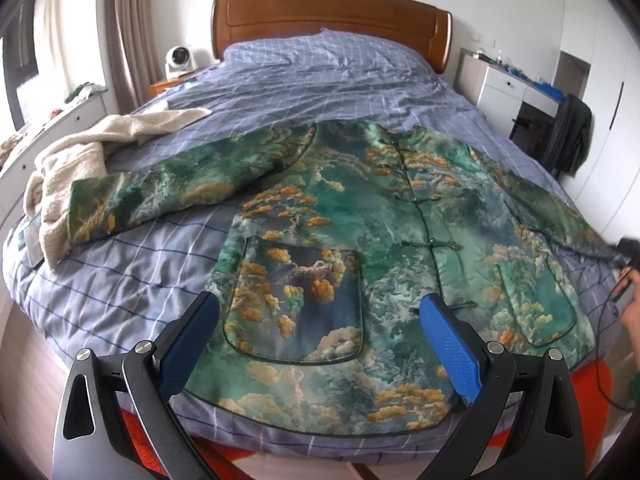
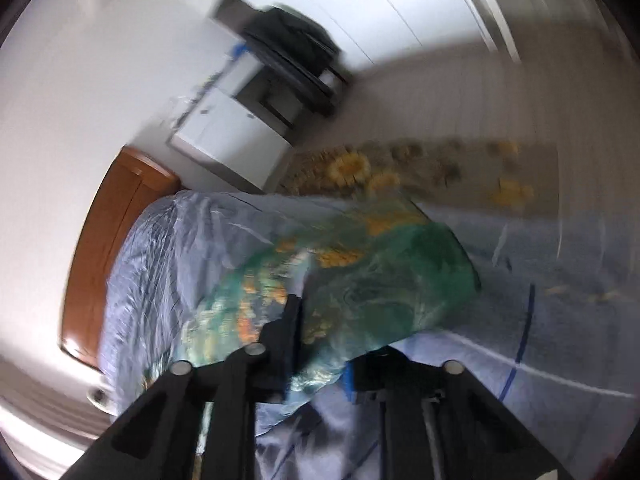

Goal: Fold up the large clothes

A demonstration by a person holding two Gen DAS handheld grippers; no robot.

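Note:
A green jacket [image 1: 360, 208] with orange and cream cloud print lies face up and buttoned on the bed [image 1: 320, 76], both sleeves spread out. My left gripper [image 1: 320, 302] hovers open above its lower hem, blue pads on either side of the left patch pocket [image 1: 296, 300], holding nothing. My right gripper [image 2: 320, 356] is shut on the end of the jacket's right sleeve [image 2: 384, 280], with green fabric bunched between its fingers; the right wrist view is blurred. In the left wrist view the right gripper [image 1: 624, 252] shows as a dark blur at that sleeve's end, with a hand [image 1: 632, 312] behind it.
A cream fleece garment [image 1: 80, 152] lies crumpled at the bed's left edge, touching the left sleeve cuff. The wooden headboard [image 1: 328, 20] is at the far end. A white cabinet [image 1: 496, 84] and a chair with dark clothing [image 1: 568, 136] stand right of the bed. A flowered rug [image 2: 400, 168] lies alongside.

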